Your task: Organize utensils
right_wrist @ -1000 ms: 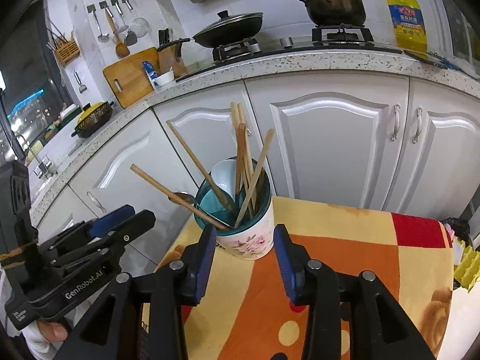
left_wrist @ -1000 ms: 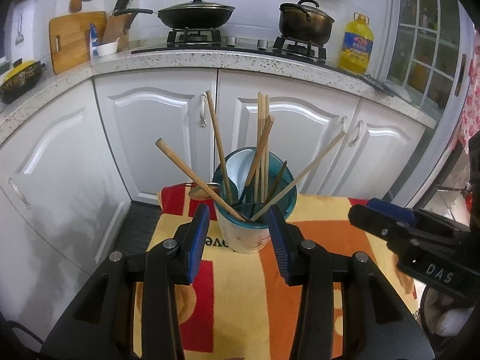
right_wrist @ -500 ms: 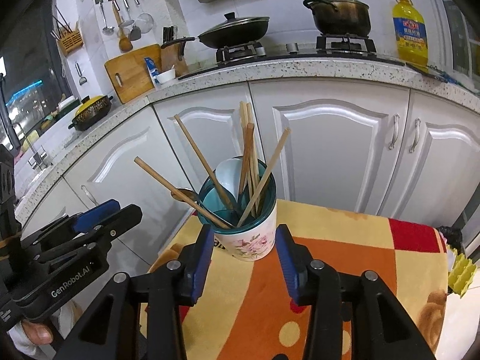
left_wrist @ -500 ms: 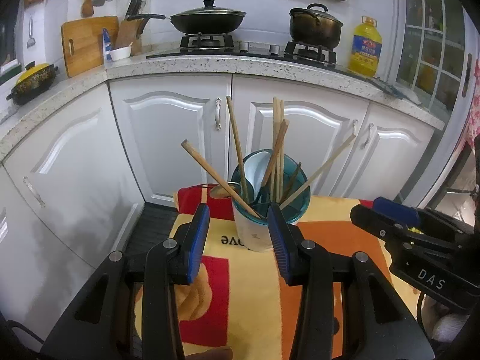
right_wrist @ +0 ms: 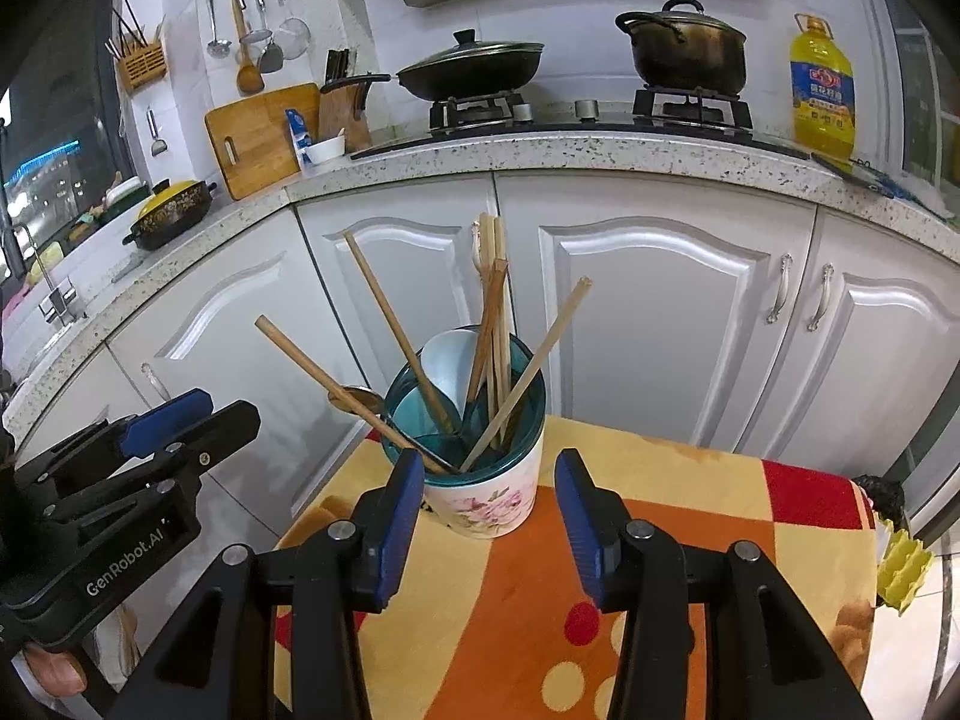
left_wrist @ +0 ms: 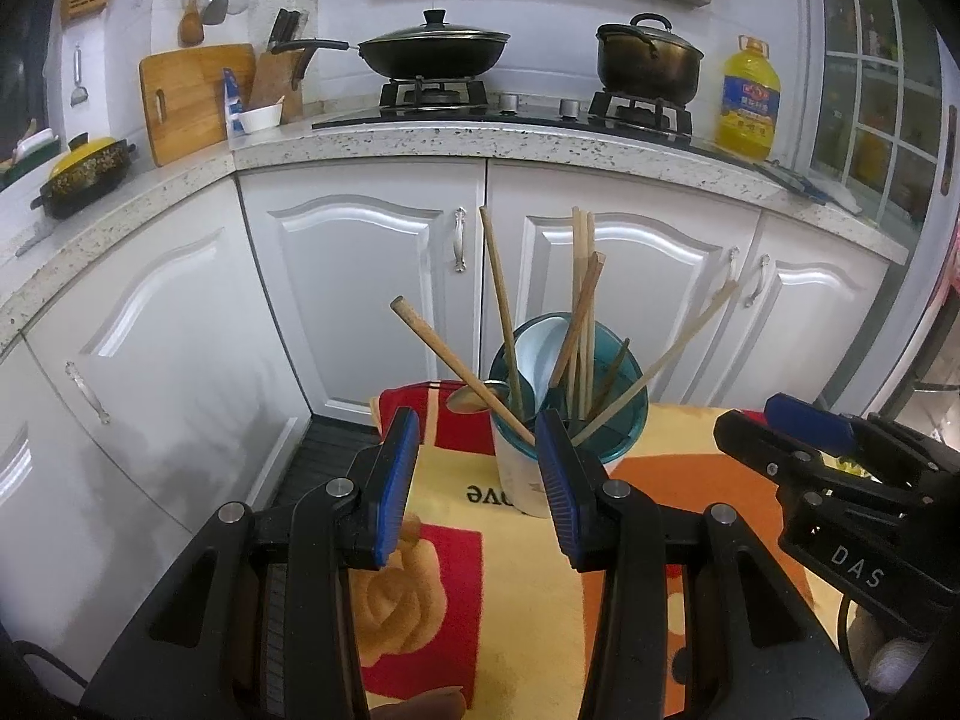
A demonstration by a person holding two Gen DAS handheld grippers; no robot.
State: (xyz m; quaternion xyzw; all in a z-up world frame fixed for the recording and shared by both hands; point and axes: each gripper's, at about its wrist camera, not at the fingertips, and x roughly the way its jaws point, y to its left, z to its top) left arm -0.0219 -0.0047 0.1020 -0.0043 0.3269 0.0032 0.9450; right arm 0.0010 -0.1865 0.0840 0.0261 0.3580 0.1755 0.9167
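Here, going left to right, the left gripper point(left_wrist: 477, 480) hangs with its jaws apart and nothing between the pads; the utensil holder point(right_wrist: 486, 474) stands just beyond it on the patterned cloth point(right_wrist: 660, 540), its body behind the tip of that gripper's right-hand finger. The right gripper point(right_wrist: 486, 516) also stands parted and empty, the holder framed between and beyond its fingertips, apart from both pads.

The holder, a floral cup with a teal liner, carries the wooden chopsticks point(right_wrist: 498, 312), a white spoon point(right_wrist: 447, 360) and a metal spoon point(right_wrist: 357, 399), all splayed at different angles. Judging by that, the step is to gather or straighten them. It would go best by taking one stick at a time, gripping high on the shaft where it stands clear of its neighbours, and steadying the cup with the other gripper so it does not tip on the soft cloth. The long stick leaning far left looks the likeliest to lever the cup over.

Readable writing: "GenRobot.AI" on the left gripper's body in the right wrist view, "DAS" on the right gripper's in the left view, and upside-down letters ending "ove" on the cloth. The oil bottle point(right_wrist: 822, 90) label is too small to read.
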